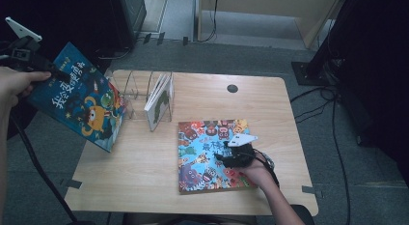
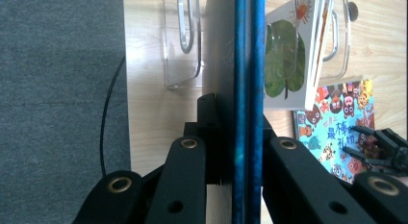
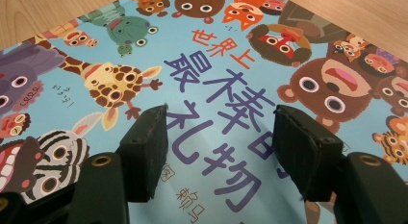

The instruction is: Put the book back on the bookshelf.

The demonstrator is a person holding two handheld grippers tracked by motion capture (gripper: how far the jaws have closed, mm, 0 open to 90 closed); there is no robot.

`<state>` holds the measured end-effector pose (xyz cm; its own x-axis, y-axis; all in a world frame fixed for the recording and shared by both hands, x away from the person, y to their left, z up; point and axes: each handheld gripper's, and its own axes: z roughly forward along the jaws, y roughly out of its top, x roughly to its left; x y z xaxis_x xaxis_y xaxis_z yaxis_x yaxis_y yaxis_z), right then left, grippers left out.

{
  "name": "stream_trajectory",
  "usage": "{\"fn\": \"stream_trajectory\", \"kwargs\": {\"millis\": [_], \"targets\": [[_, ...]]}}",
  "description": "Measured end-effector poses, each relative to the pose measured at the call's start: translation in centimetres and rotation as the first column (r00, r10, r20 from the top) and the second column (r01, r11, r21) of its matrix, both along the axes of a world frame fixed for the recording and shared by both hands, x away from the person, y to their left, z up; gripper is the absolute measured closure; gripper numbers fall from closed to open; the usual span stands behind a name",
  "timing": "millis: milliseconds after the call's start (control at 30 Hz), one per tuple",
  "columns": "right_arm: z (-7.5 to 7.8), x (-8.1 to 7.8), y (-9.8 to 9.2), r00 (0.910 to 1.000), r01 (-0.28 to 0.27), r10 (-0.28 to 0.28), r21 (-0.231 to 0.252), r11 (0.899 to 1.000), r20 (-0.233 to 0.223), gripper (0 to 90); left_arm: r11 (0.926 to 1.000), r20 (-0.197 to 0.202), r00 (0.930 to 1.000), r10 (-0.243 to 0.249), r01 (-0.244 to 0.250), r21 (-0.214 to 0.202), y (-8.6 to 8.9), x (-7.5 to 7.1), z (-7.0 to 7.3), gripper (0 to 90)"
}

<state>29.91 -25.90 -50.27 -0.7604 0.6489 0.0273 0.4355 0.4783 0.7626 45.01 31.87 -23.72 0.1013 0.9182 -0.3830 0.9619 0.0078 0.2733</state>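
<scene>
The left gripper [image 1: 48,65] is clamping a blue picture book [image 1: 77,97] off the table's [image 1: 144,172] far left corner, beside the clear rack [image 1: 132,92], probably for slotting; the right gripper [image 1: 223,157], jaws apart, is steadying the animal book [image 1: 202,138] lying near the right edge

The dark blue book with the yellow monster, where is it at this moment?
In the high view the dark blue book is held in the air by the left gripper at the table's left edge, beside the clear rack.
</scene>
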Motion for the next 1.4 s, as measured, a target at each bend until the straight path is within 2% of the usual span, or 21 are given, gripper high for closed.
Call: {"fn": "stream_trajectory", "kwargs": {"millis": [233, 667, 800, 1067, 1233, 1300, 1400], "targets": [[0.0, 0.0, 0.0, 1.0, 0.002, -0.002, -0.001, 1.0, 0.002, 38.0, 0.9998, -0.009, 0.9998, -0.017, 0.017, 0.012, -0.8, 1.5, -0.4, 83.1], [0.0, -0.1, 0.1, 0.9999, 0.013, -0.013, -0.001, 1.0, 0.003, 38.2, 1.0, -0.005, 1.0, -0.006, 0.006, -0.002, -1.4, 4.1, -1.0, 83.1], [0.0, -0.2, 0.1, 0.9998, 0.018, -0.018, -0.001, 1.0, 0.003, 38.1, 1.0, 0.011, 0.9999, 0.005, -0.005, -0.006, -1.3, 4.5, -1.2, 83.2], [0.0, -0.4, 0.0, 0.9997, 0.023, -0.023, -0.002, 1.0, 0.002, 37.9, 0.9999, 0.019, 0.9998, 0.01, -0.01, -0.006, -1.3, 5.2, -2.0, 82.5], [0.0, -0.4, 0.0, 0.9997, 0.024, -0.024, 0.0, 1.0, 0.001, 37.9, 0.9999, 0.045, 0.9989, 0.014, -0.014, -0.004, -1.2, 5.3, -2.3, 82.2], [0.0, -0.4, 0.0, 0.9997, 0.024, -0.024, -0.001, 1.0, 0.001, 37.9, 0.9996, 0.05, 0.9986, 0.016, -0.015, -0.023, -1.1, 5.3, -2.3, 80.1], [0.0, -0.4, 0.0, 0.9997, 0.024, -0.024, -0.001, 1.0, 0.001, 37.9, 0.9999, 0.049, 0.9987, 0.009, -0.009, -0.009, -1.1, 5.2, -2.2, 71.9]]}}
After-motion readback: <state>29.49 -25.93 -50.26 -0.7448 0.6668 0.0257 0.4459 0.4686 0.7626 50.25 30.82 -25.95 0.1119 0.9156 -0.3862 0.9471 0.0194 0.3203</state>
